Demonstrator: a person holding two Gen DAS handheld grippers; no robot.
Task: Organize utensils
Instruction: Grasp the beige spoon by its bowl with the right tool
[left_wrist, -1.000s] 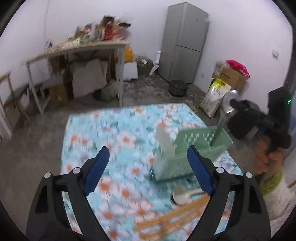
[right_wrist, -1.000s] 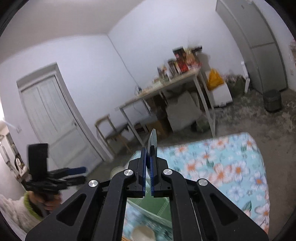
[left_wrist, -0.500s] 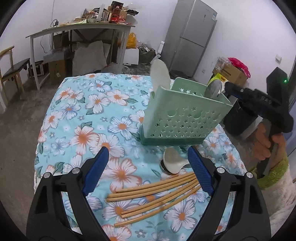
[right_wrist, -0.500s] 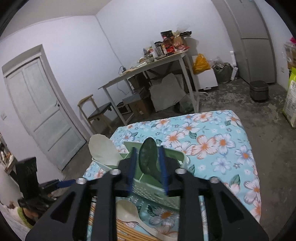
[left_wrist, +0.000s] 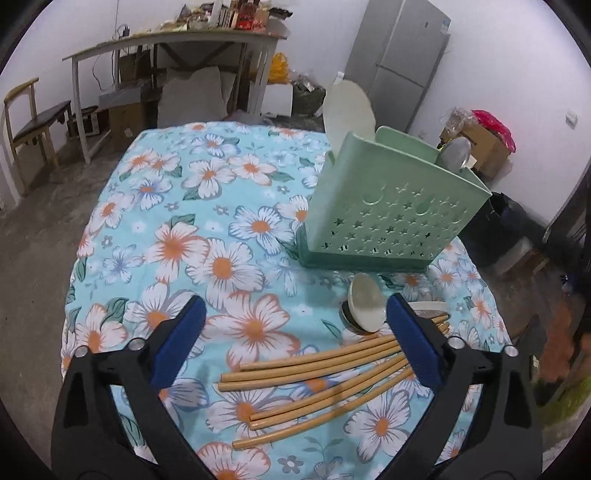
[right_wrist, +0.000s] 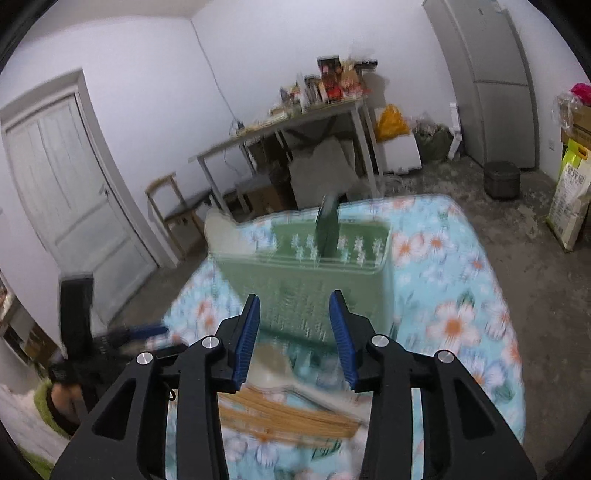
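A green perforated utensil holder (left_wrist: 391, 206) (right_wrist: 314, 269) stands on the flowered tablecloth (left_wrist: 207, 236). A white rice paddle (left_wrist: 347, 110) and a metal spoon (left_wrist: 456, 153) (right_wrist: 327, 229) stand in it. Several bamboo chopsticks (left_wrist: 317, 380) (right_wrist: 280, 413) lie in front of it, with a white spoon (left_wrist: 365, 302) over a metal one. My left gripper (left_wrist: 295, 332) hangs just above the chopsticks, its jaws opening wide with nothing between them. My right gripper (right_wrist: 295, 332) sits back from the holder, its jaws opening and empty; the metal spoon stands free in the holder.
A cluttered table (left_wrist: 177, 40), a chair (left_wrist: 29, 125) and a grey fridge (left_wrist: 402, 59) line the far wall. Boxes and a dark bin (left_wrist: 495, 221) stand right of the table. A door (right_wrist: 62, 184) is at left. A person's hand and green sleeve (right_wrist: 55, 402) hold the left gripper.
The right gripper let go of the metal spoon in the holder and drew back, opening. The left gripper came down toward the chopsticks and spread wider.
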